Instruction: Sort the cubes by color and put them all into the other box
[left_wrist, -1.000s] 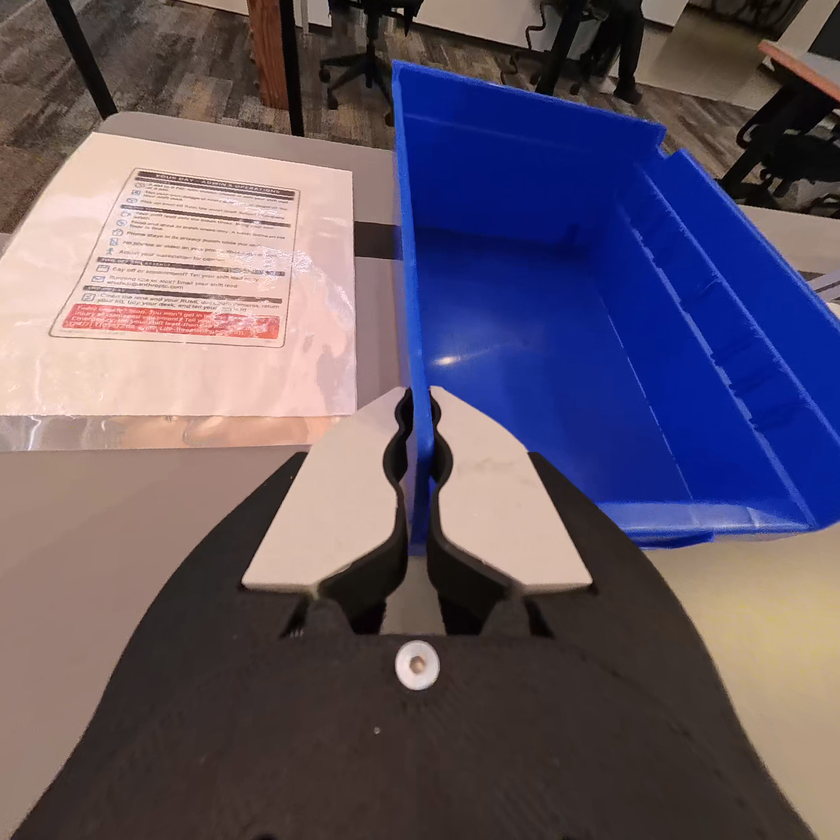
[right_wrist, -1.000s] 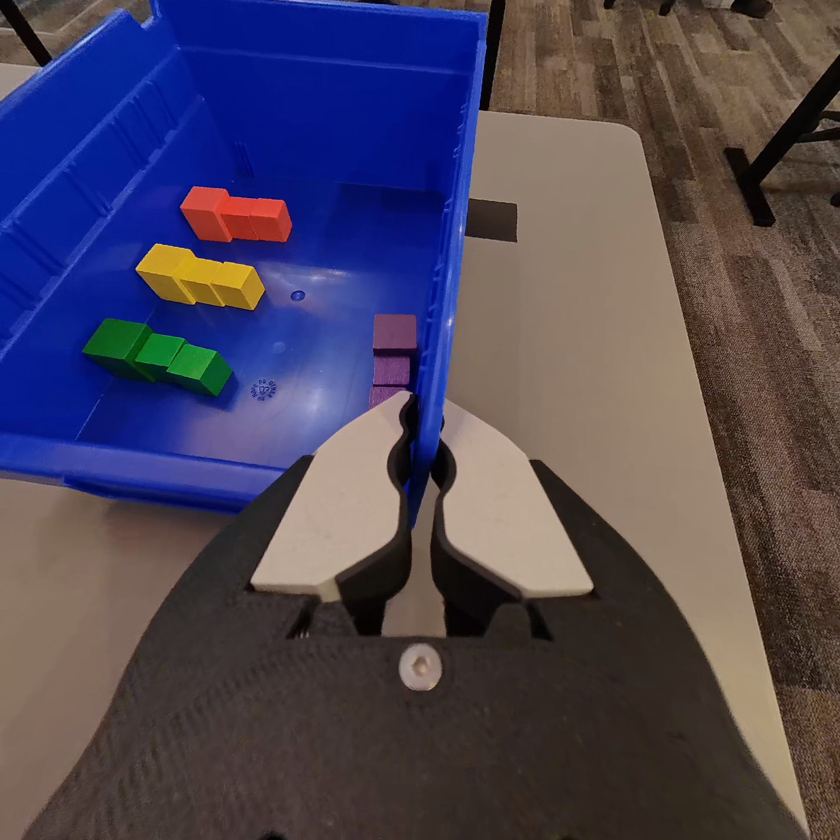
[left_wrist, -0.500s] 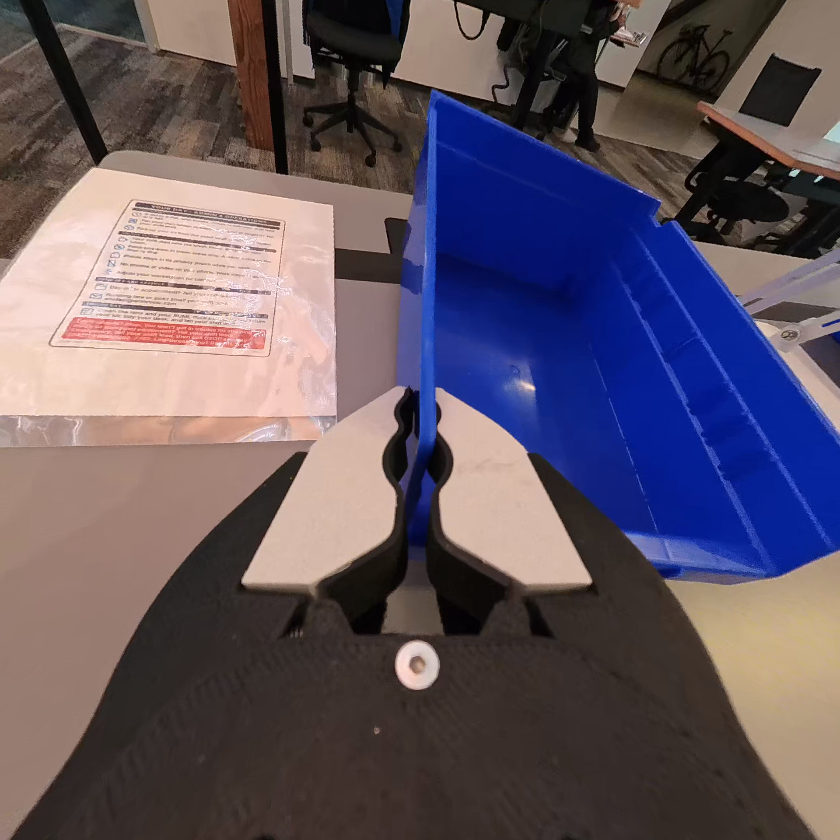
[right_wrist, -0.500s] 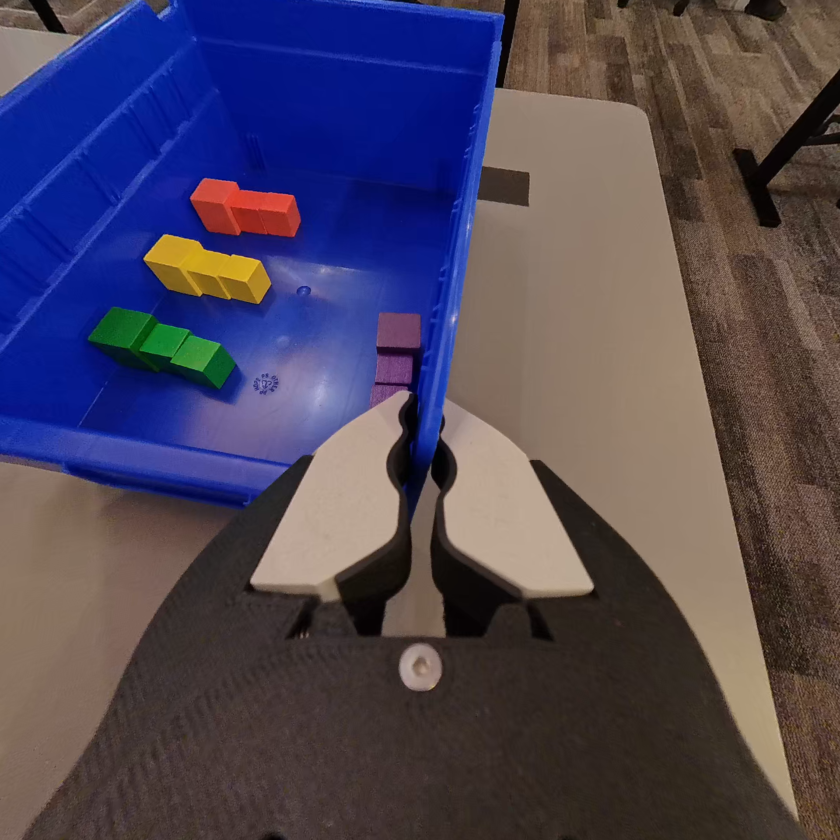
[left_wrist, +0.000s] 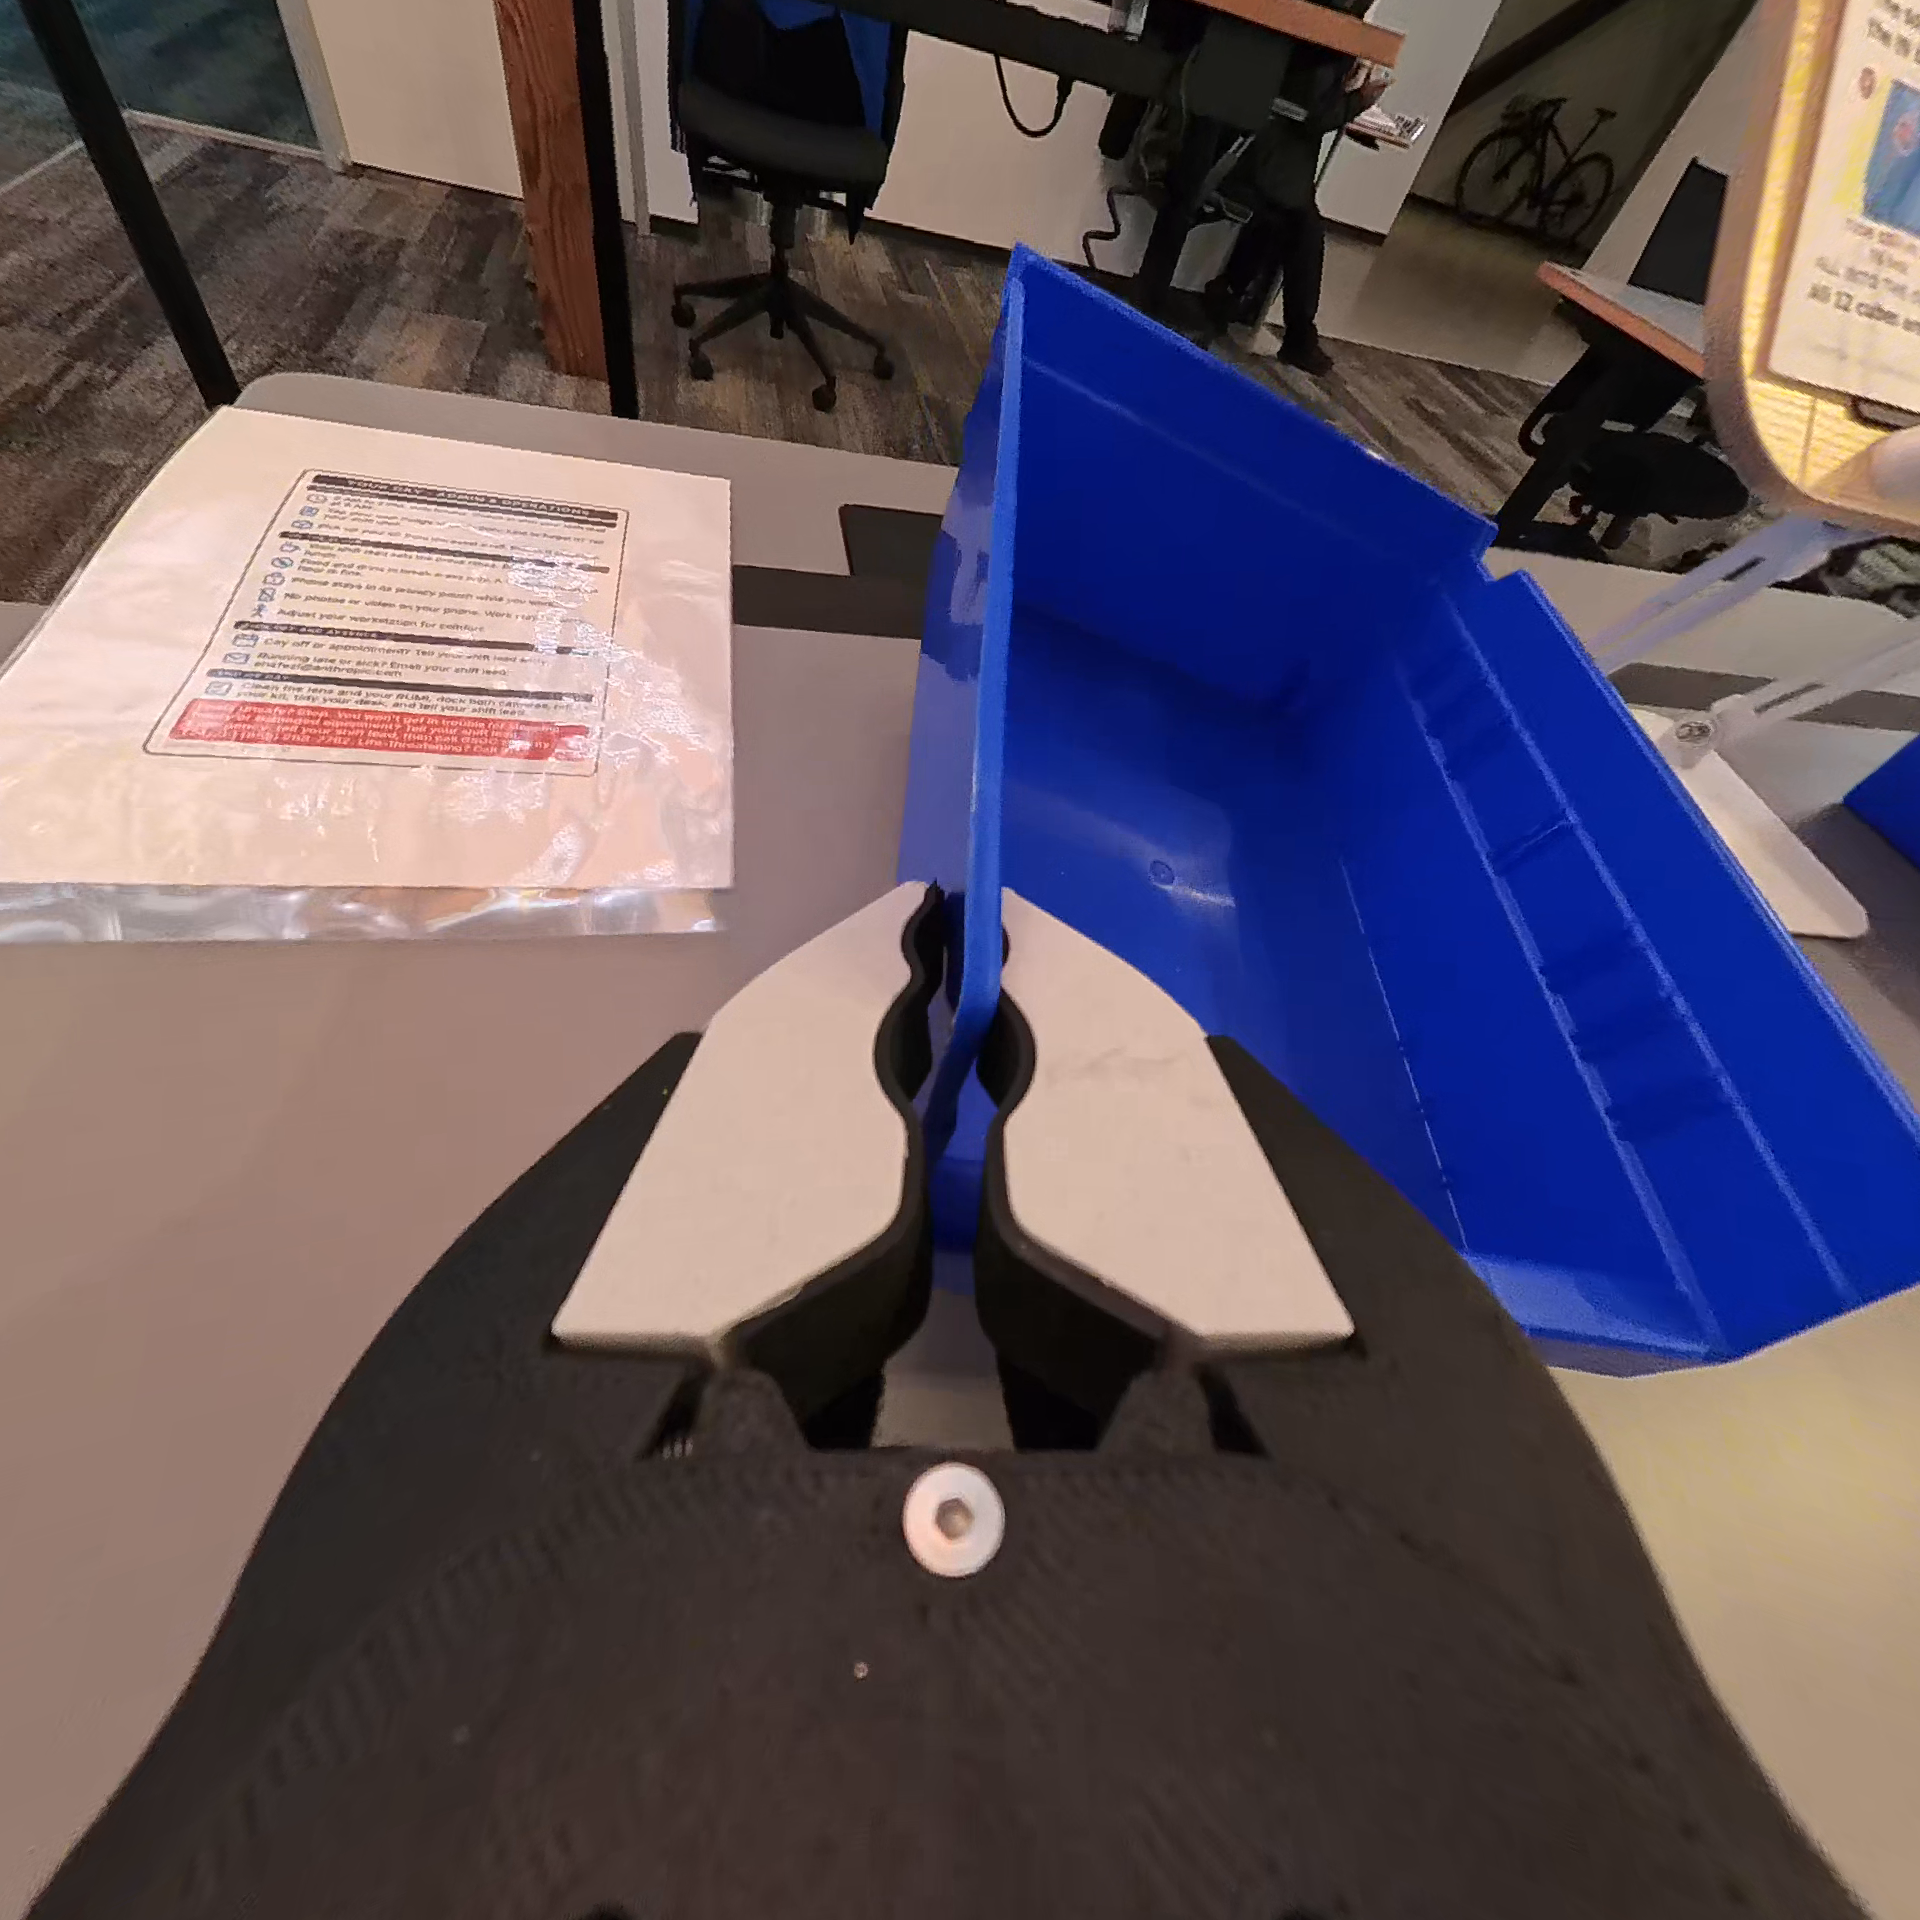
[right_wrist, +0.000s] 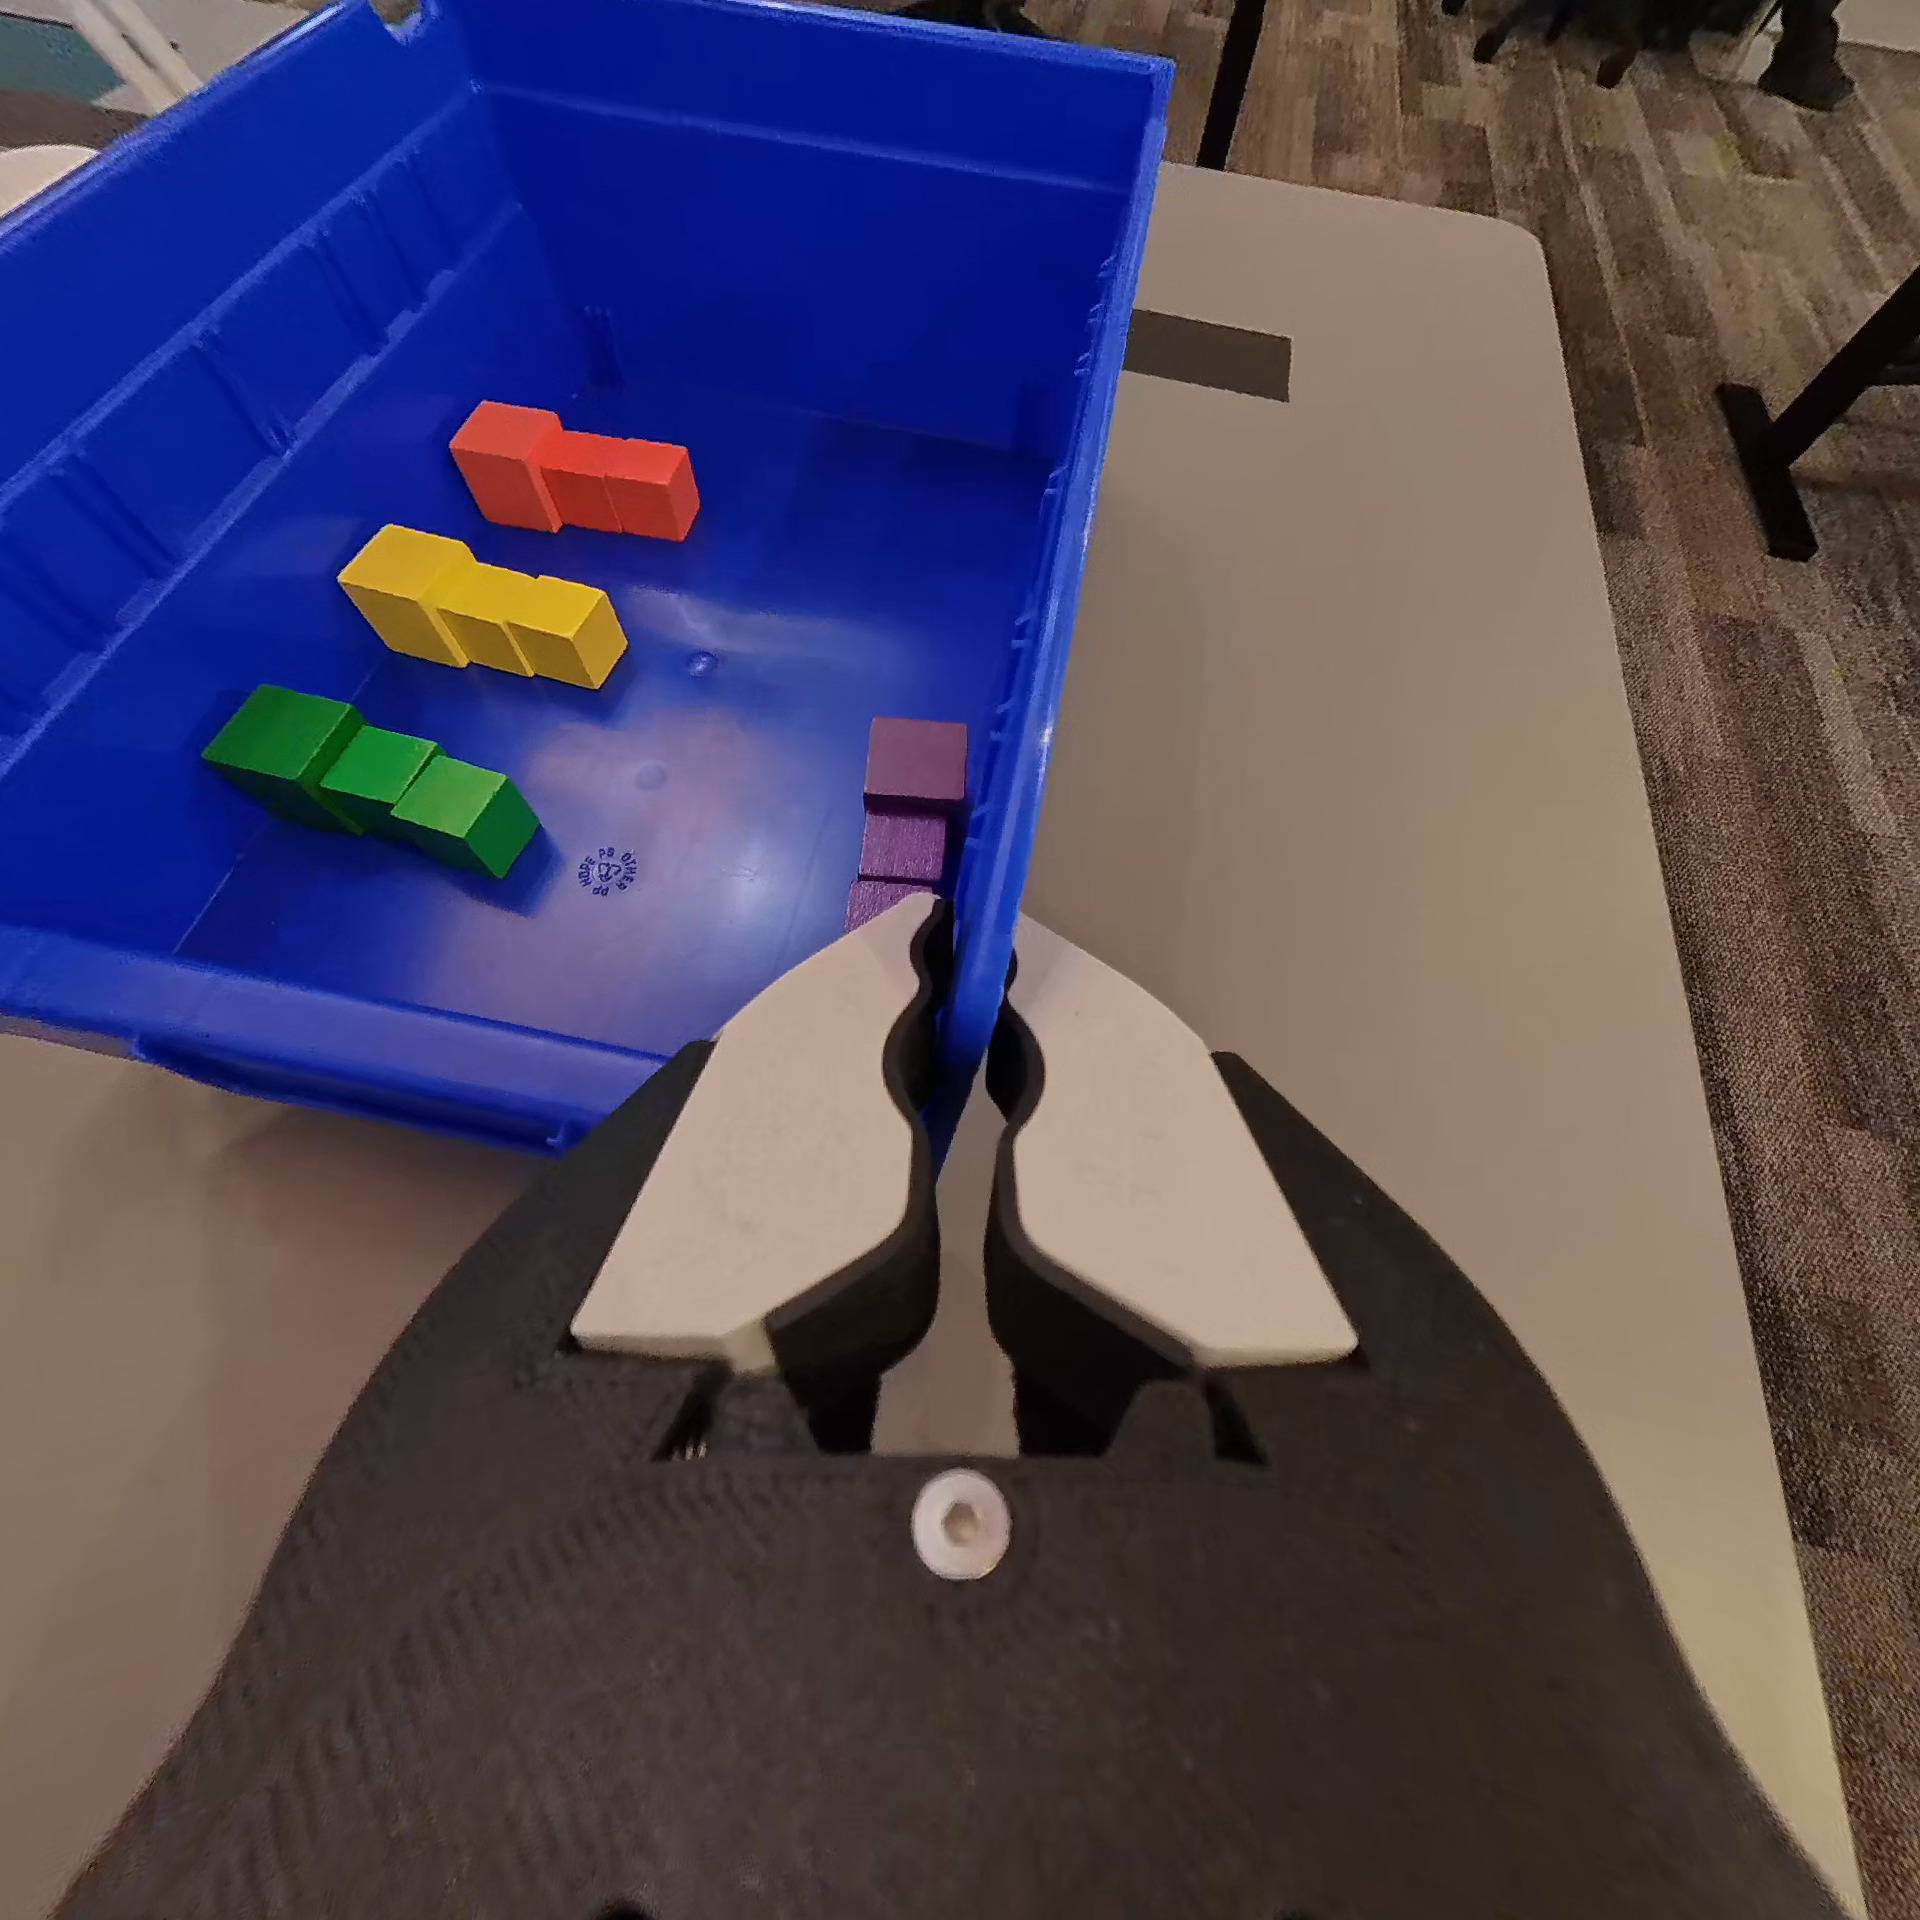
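1. While the left gripper (left_wrist: 961, 940) pinches the left wall of the empty bin (left_wrist: 1299, 852), that bin tips up off the table (left_wrist: 312, 1143).
2. Over on the right, the right gripper (right_wrist: 971, 935) pinches the right wall of the full bin (right_wrist: 790, 229).
3. Inside it sit rows of red cubes (right_wrist: 577, 483), yellow cubes (right_wrist: 483, 608), green cubes (right_wrist: 374, 774) and purple cubes (right_wrist: 909, 805).
4. These thin plastic walls look bendy and slick, so I think a grip low near a corner holds best.
5. Light cubes may slide if the full bin tilts.
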